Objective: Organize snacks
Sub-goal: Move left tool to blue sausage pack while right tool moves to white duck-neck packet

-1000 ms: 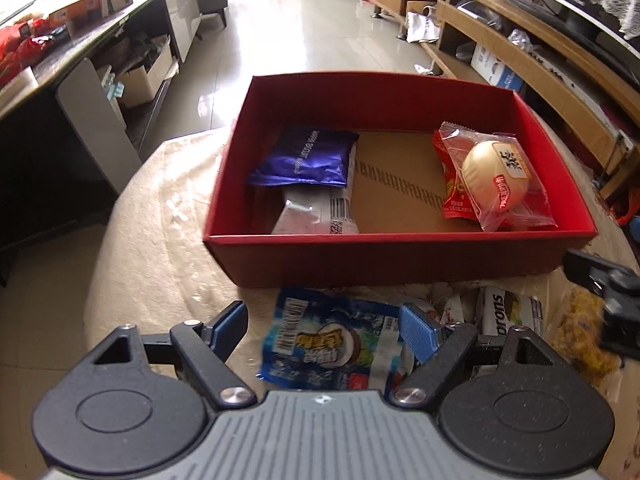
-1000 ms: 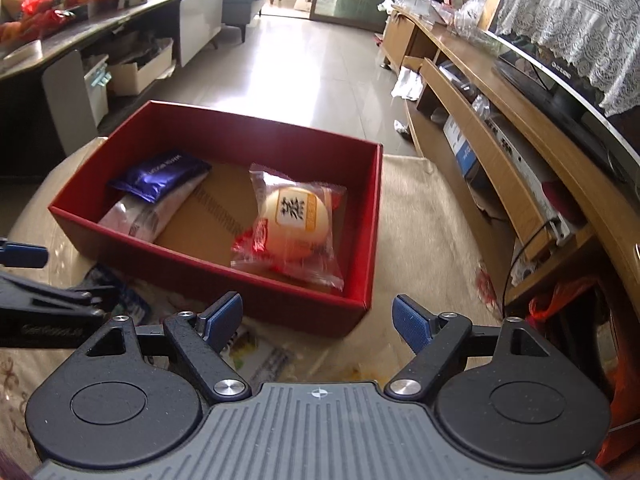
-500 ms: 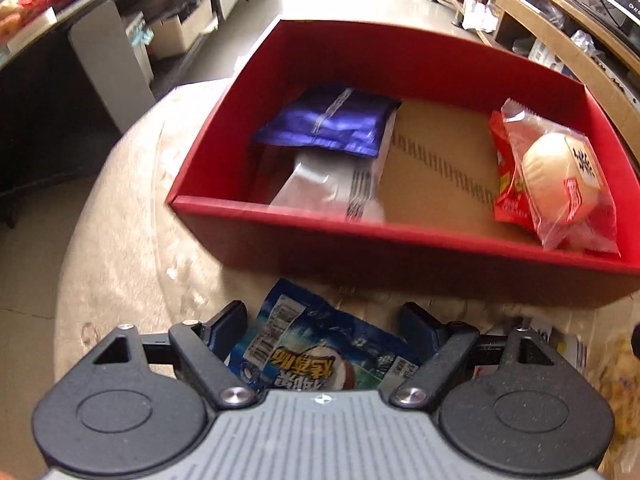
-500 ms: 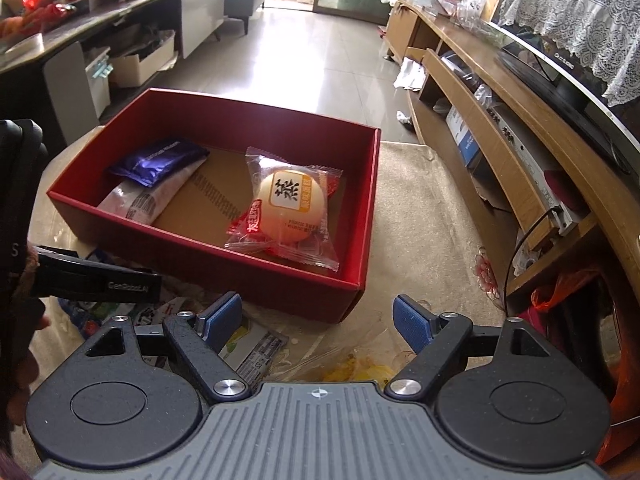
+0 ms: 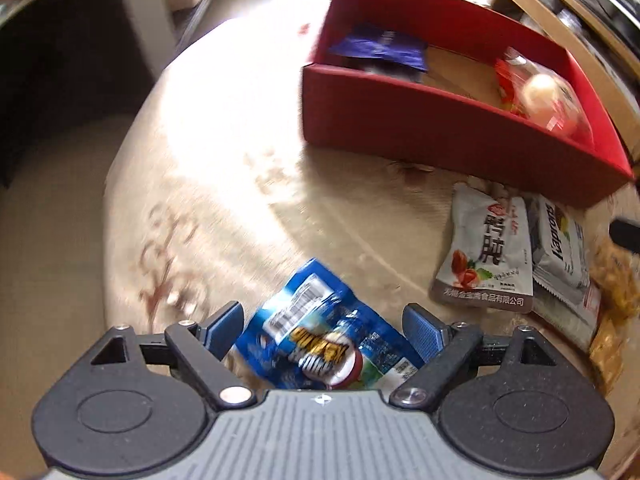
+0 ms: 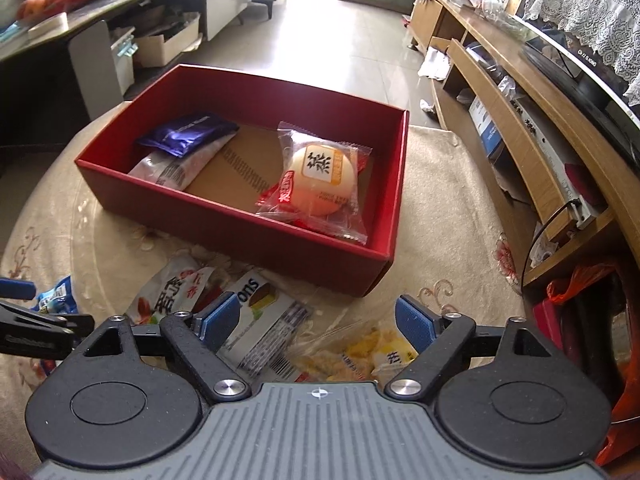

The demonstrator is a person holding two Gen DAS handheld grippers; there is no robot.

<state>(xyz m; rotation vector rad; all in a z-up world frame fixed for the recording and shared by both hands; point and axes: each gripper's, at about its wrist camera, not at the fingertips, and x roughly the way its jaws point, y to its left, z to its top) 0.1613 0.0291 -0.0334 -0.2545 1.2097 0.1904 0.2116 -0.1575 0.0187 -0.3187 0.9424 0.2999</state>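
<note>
My left tool (image 5: 324,326) points steeply down over the blue snack packet (image 5: 320,340), which lies flat on the surface (image 5: 224,184) between the two blue pads. The jaws are opening and neither pad presses on the packet, so nothing is held yet. My right tool (image 6: 312,316) hangs over the yellow chip bag (image 6: 360,354) and the white wafer pack (image 6: 260,320), its jaws also opening, with nothing clamped.

The red box (image 6: 240,220) sits further back on the surface, already holding a purple packet (image 6: 188,134), a white packet (image 6: 176,168) under it and a wrapped bun (image 6: 320,178).

My main worry is the blue packet: it is thin, glossy and crinkled, so I judge the pads could close on foil alone and let it slide out on the lift, or scrape the cloth and bunch it. The left view is smeared, so my aim is uncertain.

On the right, the white nut pouch (image 5: 486,252), wafer pack and chip bag overlap; a careless close could pinch two at once, or crush the chips. The two tools also work close together and could knock each other.
</note>
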